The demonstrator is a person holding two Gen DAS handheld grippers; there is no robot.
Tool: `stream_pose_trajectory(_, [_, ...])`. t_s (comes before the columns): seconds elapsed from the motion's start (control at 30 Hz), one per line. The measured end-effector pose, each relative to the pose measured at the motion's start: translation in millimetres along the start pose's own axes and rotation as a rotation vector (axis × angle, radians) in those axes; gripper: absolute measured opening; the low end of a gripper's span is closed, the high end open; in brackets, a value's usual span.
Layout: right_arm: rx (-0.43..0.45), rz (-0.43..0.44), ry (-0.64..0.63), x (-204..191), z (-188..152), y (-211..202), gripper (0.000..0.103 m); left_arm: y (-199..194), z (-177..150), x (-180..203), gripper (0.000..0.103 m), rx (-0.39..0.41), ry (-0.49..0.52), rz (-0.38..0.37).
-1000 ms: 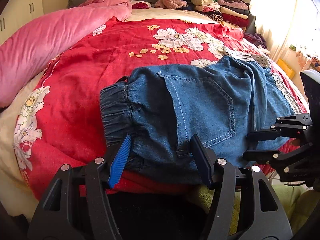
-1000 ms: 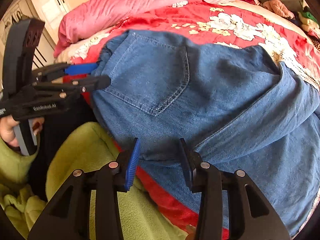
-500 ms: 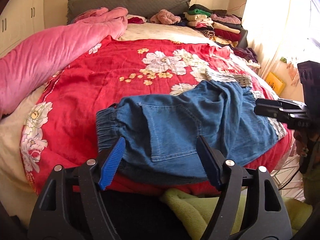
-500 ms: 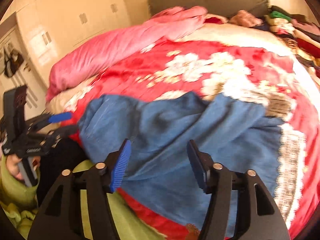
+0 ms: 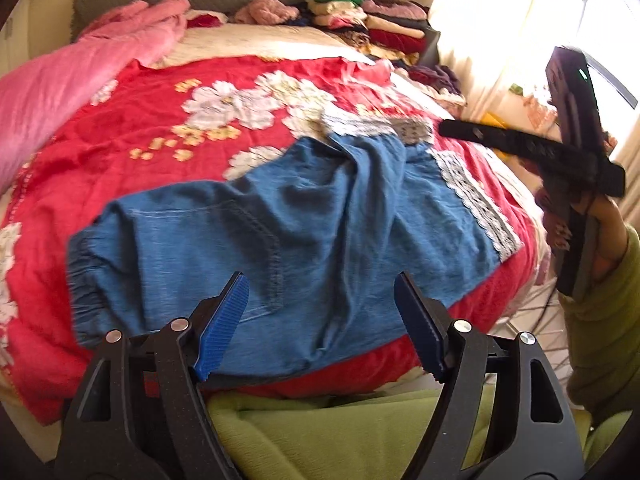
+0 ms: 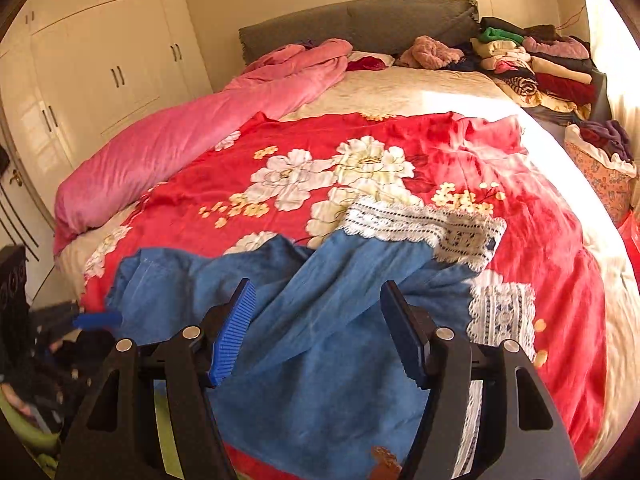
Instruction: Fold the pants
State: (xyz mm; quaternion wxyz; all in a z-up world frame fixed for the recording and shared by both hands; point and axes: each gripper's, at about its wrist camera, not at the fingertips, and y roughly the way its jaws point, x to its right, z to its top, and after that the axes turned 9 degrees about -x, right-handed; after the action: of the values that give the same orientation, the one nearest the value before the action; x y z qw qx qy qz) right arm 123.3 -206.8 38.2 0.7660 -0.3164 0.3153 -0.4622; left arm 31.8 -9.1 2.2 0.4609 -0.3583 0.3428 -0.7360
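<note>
Blue denim pants (image 5: 320,240) lie rumpled on the red flowered bedspread (image 5: 160,128) near the bed's front edge. Their elastic waistband (image 5: 84,280) is on the left and the lace-trimmed leg ends (image 5: 476,204) on the right. My left gripper (image 5: 320,284) hovers open above the waist end, nothing between its blue pads. My right gripper (image 6: 317,286) hangs over the leg part of the pants (image 6: 320,352); its jaws are opening and hold nothing. The left wrist view shows the right gripper (image 5: 446,130) from the side, held by a hand in a green sleeve. The left gripper's blue pad (image 6: 98,320) shows in the right wrist view's lower left.
A pink quilt (image 6: 180,140) runs along the bed's left side. Stacked folded clothes (image 6: 532,68) sit at the far right by the grey headboard (image 6: 360,24). A patterned basket (image 6: 604,176) stands beside the bed, cream wardrobes (image 6: 100,60) on the left. Green clothing (image 5: 340,432) is below the grippers.
Both grippers pulled back and up from the pants and their jaws widened. The pants' near edge, between both pairs of pads a second ago, now lies free on the bed.
</note>
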Motion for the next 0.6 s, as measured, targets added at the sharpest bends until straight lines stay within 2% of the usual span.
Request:
stream_pose_trajectory(0.13, [-0.043,0.013,0.02,9,33,33,0.076,26,13,13,0.068,-0.052,0.025,-0.061])
stream_pose_trajectory(0.2, [-0.1,0.018,0.044,15,52,61,0.076,40,20,19,0.068,-0.081,0.046,-0.072])
stream_pose_trajectory(0.37, [-0.185,-0.022,0.077,19,79,113,0.076,72,31,24,0.064,-0.135,0.059,-0.099])
stream_pose_trajectory(0.47, [-0.22,-0.069,0.108,23,92,141,0.076,89,35,21,0.056,-0.15,0.034,-0.131])
stream_pose_trajectory(0.53, [-0.24,-0.083,0.126,27,98,158,0.076,97,34,20,0.041,-0.152,0.038,-0.11])
stream_pose_trajectory(0.6, [-0.25,-0.11,0.132,28,103,171,0.076,100,32,20,0.036,-0.153,0.055,-0.1])
